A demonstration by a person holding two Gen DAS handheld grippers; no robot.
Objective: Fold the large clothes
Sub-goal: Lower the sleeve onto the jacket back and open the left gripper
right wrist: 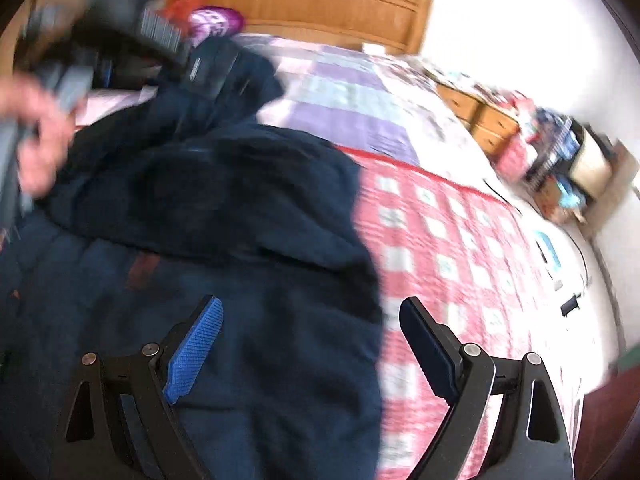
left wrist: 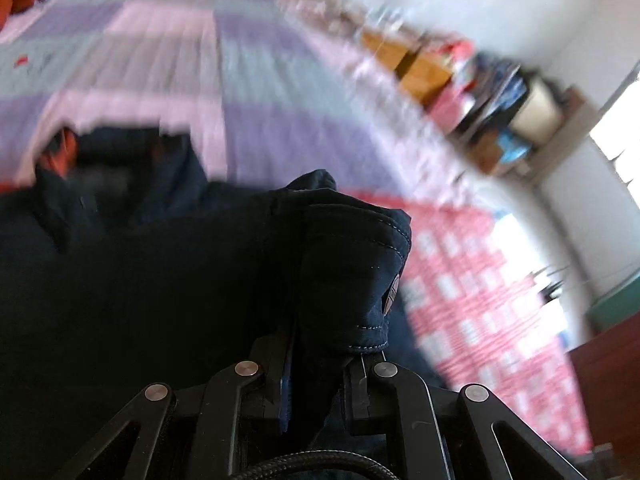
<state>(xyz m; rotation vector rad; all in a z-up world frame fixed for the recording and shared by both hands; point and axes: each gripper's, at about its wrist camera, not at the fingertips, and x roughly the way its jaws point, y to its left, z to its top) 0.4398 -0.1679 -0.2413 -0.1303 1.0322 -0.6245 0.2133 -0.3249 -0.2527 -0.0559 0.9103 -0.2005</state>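
Note:
A large dark navy jacket (right wrist: 224, 216) lies spread over the bed. In the left wrist view my left gripper (left wrist: 316, 364) is shut on a stitched edge of the navy jacket (left wrist: 344, 264), which bunches up between and above the fingers. In the right wrist view my right gripper (right wrist: 310, 312) stands open above the jacket's right edge, with nothing between its blue pads (right wrist: 196, 348). At the upper left of that view a hand (right wrist: 36, 136) holds the other gripper tool over the jacket. Both views are blurred.
The bed carries a purple, green and pink patchwork cover (left wrist: 248, 80) and a red-and-white checked blanket (right wrist: 448, 240). A wooden headboard (right wrist: 304, 0) stands at the back. Wooden drawers (right wrist: 480, 116) and a cluttered shelf (right wrist: 560, 160) line the right side.

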